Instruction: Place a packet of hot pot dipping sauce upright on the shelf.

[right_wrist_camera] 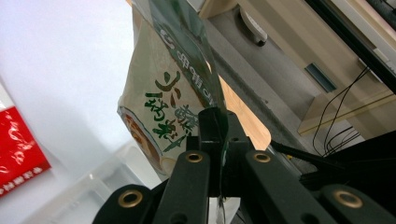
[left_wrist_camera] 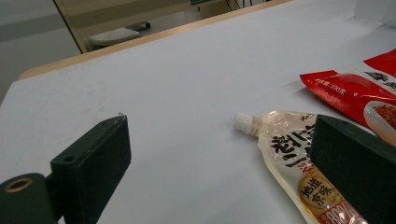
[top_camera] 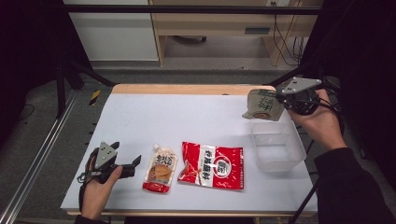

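My right gripper (top_camera: 280,100) is shut on the edge of a green and beige pouch (top_camera: 263,105), holding it in the air just beyond the far rim of a clear plastic tub (top_camera: 275,145). In the right gripper view the jaws pinch the green pouch (right_wrist_camera: 168,100) between them. My left gripper (top_camera: 135,163) rests open on the white table near the front left. A spouted sauce pouch (top_camera: 160,169) lies right beside it; in the left gripper view the spouted pouch (left_wrist_camera: 289,149) lies near the right jaw. A red packet (top_camera: 212,165) lies flat to the right of the spouted pouch.
The white table (top_camera: 187,116) has a wooden far edge. Beyond it stands a wooden desk with cables (top_camera: 285,42). Black frame bars run overhead and down both sides. The red packet (left_wrist_camera: 359,88) reaches into the left gripper view at right.
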The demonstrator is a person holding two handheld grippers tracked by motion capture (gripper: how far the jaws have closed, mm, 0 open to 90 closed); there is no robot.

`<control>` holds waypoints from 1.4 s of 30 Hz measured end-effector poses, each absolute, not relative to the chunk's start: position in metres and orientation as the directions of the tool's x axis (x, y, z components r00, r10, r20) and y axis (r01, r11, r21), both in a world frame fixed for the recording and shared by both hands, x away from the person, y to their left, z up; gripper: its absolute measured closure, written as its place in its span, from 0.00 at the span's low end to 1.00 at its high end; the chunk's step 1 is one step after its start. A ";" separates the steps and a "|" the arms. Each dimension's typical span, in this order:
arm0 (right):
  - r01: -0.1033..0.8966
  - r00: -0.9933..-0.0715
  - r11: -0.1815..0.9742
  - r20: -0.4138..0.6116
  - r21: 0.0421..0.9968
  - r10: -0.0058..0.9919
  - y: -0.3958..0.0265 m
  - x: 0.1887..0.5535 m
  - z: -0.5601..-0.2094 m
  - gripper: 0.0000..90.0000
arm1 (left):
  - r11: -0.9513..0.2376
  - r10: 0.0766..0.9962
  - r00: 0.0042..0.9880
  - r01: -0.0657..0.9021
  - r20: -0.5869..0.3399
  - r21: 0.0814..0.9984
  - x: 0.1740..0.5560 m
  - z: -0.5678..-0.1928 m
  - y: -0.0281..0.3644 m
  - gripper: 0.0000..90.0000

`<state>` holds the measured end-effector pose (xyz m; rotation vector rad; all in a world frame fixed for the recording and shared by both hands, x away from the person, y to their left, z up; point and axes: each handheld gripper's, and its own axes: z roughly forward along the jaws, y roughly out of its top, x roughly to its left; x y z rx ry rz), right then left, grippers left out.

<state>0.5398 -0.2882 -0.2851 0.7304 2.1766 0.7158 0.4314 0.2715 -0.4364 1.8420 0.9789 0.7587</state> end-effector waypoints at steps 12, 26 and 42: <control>0.305 -0.565 0.670 -0.439 0.677 0.699 -0.310 0.558 -0.292 1.00 | -0.292 0.860 0.500 0.316 0.104 0.903 0.432 -0.437 0.271 0.06; 0.318 -0.573 0.667 -0.425 0.673 0.701 -0.318 0.566 -0.300 1.00 | -0.291 0.860 0.499 0.316 0.103 0.903 0.431 -0.437 0.271 0.06; 0.347 -0.594 0.668 -0.397 0.658 0.700 -0.324 0.573 -0.317 1.00 | -0.297 0.858 0.503 0.319 0.105 0.900 0.432 -0.437 0.270 0.06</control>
